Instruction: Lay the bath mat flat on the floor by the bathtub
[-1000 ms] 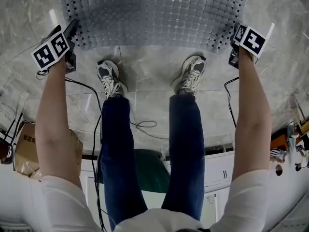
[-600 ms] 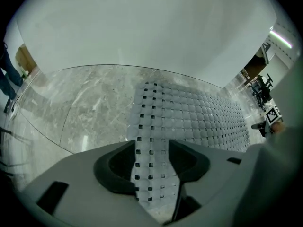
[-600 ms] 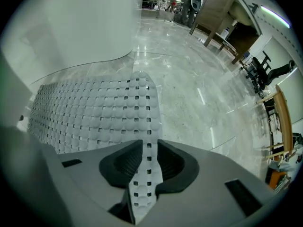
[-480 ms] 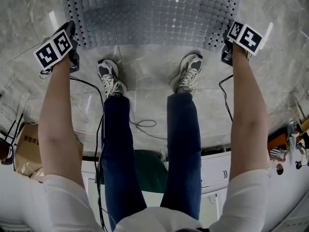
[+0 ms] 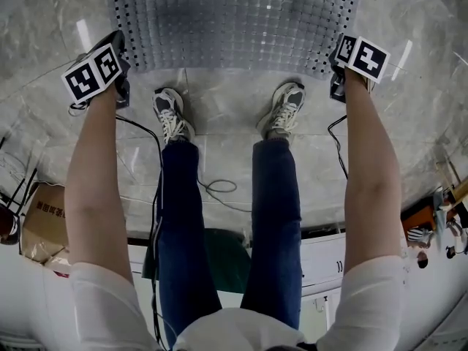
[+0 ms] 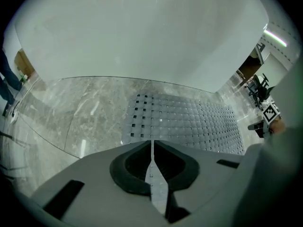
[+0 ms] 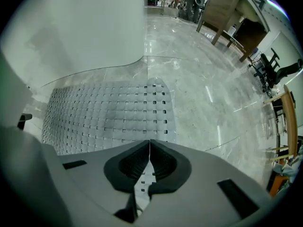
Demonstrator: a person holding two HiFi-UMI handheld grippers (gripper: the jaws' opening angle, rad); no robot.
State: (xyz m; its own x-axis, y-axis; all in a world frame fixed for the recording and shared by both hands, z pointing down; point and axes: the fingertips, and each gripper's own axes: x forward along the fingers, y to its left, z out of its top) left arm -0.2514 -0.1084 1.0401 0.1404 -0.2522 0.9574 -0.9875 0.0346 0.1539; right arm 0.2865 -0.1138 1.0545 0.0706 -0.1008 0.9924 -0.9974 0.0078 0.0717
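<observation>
the left tongs [image 6: 152, 148] and right tongs [image 7: 149, 148] have just closed, each pinching a near corner of the bath mat [image 5: 234, 20], which lies mostly flat on the marble floor [image 5: 234, 126], seemingly beside the white bathtub [image 6: 142, 32].

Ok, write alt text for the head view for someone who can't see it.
Looking down, a person stands on a grey marble floor, with the left gripper and right gripper each just closed on a near corner of a perforated grey bath mat spread ahead of their sneakers.
</observation>
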